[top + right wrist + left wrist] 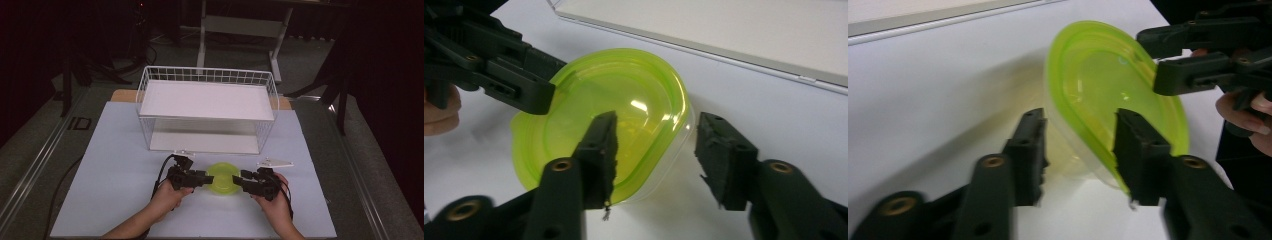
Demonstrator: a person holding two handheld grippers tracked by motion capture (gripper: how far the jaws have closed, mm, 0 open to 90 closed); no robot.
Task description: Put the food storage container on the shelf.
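Observation:
A lime-green lidded container (222,177) sits on the white table top just in front of the wire basket. My left gripper (209,177) comes at its left side and my right gripper (239,177) at its right side. In the left gripper view the jaws (1080,150) straddle the container's (1108,85) rim, one over the lid and one beside the clear wall, and I see no firm squeeze. In the right gripper view one jaw lies over the lid (609,100), and the other stands clear of the rim with a gap; the gripper (656,150) is open.
A white wire basket (207,107) with an upper shelf stands behind the container, its base edge (724,30) close by. The white table top (115,170) has free room left and right. Dark floor and table legs lie beyond.

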